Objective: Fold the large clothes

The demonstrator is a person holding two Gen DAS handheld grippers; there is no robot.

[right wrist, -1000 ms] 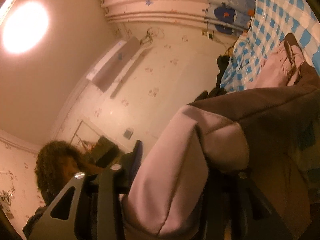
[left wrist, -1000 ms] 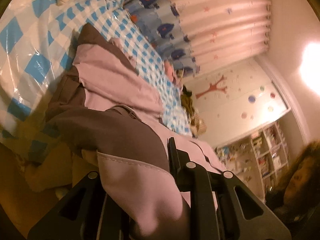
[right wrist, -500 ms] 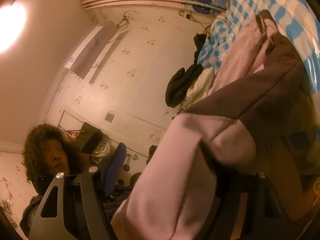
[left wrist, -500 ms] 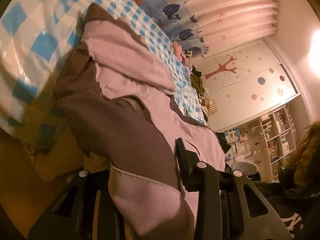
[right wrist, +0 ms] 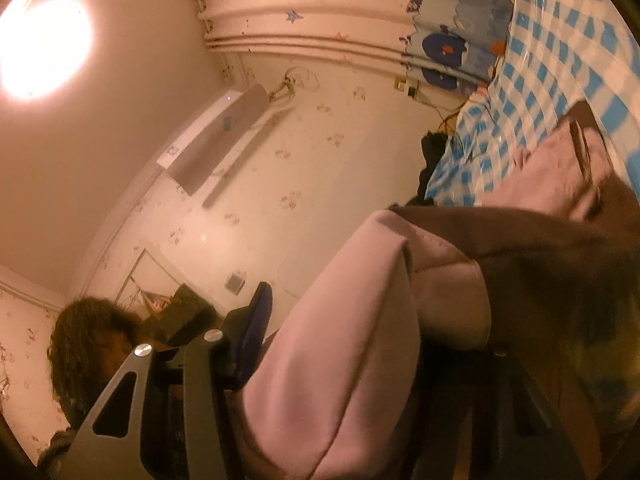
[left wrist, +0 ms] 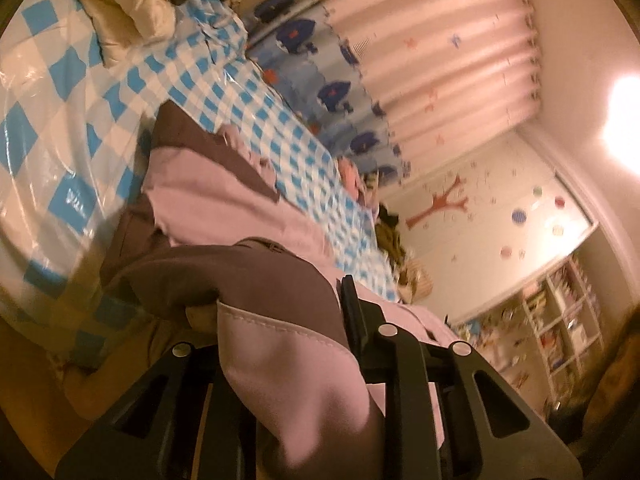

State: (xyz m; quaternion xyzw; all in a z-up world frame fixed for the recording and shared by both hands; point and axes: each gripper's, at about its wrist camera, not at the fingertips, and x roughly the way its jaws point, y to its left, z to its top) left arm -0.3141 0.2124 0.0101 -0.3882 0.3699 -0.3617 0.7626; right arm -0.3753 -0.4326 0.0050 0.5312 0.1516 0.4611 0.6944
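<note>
While the garment (left wrist: 224, 200) lies partly across the checked bed cover (left wrist: 72, 92), its near edge is lifted off the cover and bunched in both tools. The left gripper (left wrist: 280, 344) has its jaws narrow and closing, clenched on a pink and brown fold of the garment that fills the gap. The right gripper (right wrist: 360, 352) stands wider, its jaws closing too, with a thick pink roll of the garment (right wrist: 352, 320) wedged between them. Beyond the cover hangs a curtain (left wrist: 440, 52).
</note>
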